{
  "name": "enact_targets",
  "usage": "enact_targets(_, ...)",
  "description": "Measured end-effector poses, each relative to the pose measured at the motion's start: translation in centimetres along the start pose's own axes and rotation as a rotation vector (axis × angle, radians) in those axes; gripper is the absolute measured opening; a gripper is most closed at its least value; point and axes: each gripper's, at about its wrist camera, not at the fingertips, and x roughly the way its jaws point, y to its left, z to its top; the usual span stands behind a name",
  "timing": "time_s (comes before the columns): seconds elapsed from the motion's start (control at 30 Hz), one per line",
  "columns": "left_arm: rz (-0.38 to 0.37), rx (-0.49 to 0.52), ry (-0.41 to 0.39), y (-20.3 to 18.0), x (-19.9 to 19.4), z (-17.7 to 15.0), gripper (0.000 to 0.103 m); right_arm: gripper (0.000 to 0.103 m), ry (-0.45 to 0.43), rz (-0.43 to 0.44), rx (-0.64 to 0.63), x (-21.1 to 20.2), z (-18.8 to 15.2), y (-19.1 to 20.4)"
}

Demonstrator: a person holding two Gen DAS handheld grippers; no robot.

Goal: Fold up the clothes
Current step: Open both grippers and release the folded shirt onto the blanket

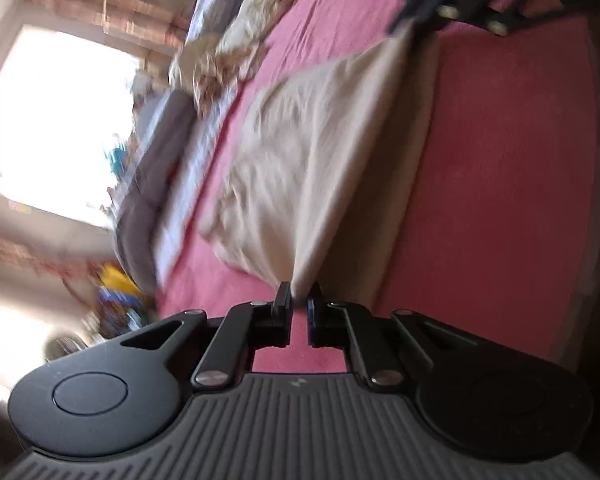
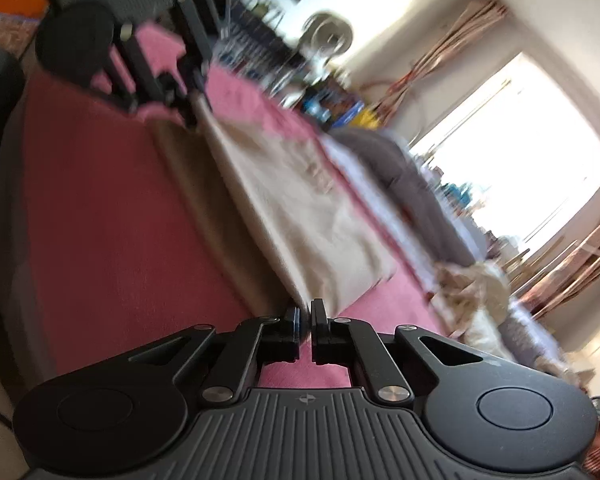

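Each tool pinches one corner of the cream cotton garment [image 1: 300, 152]: left tool [image 1: 299, 298] at lower centre, right tool [image 2: 305, 309] likewise, stretching its edge taut above the pink bed cover [image 1: 500, 180], probably to fold it evenly.

bright window [image 1: 56, 120], pink bed [image 1: 500, 180]

A blown-out window [image 1: 56, 120] backlights both motion-blurred fisheye views (edges curved), shadowing the near bedspread [image 2: 100, 200].
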Motion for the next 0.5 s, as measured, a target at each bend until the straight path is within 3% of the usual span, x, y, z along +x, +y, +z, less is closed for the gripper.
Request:
enact_targets(0.1, 0.011, 0.024, 0.011, -1.3, 0.1, -0.8, 0.0, 0.007, -0.021, -0.004, -0.026, -0.3, -0.2, 0.4)
enact_targets(0.23, -0.004, -0.055, 0.022, -0.2, -0.3, -1.0, 0.0, 0.009, -0.024, 0.102, 0.096, -0.5, -0.1, -1.7)
enact_targets(0.33, 0.003, -0.123, 0.034, 1.3, -1.1, -1.4, 0.029, 0.015, -0.026, 0.195, 0.19, -1.4, -0.4, -4.0)
enact_targets(0.37, 0.008, -0.162, 0.036, 2.0, -1.4, -1.5, 0.045, 0.022, -0.031, 0.221, 0.244, -1.8, -0.2, -4.9)
enact_targets(0.4, 0.018, -0.217, 0.034, 2.8, -1.8, -1.8, 0.059, 0.027, -0.044, 0.239, 0.291, -2.4, 0.2, -6.0)
enact_targets(0.47, 0.02, -0.381, 0.019, 4.7, -2.4, -2.4, 0.076, 0.044, -0.095, 0.279, 0.369, -3.2, 1.5, -7.0)
enact_targets(0.5, 0.023, -0.474, 0.01, 5.5, -2.7, -2.8, 0.084, 0.045, -0.124, 0.298, 0.368, -3.2, 2.6, -6.7)
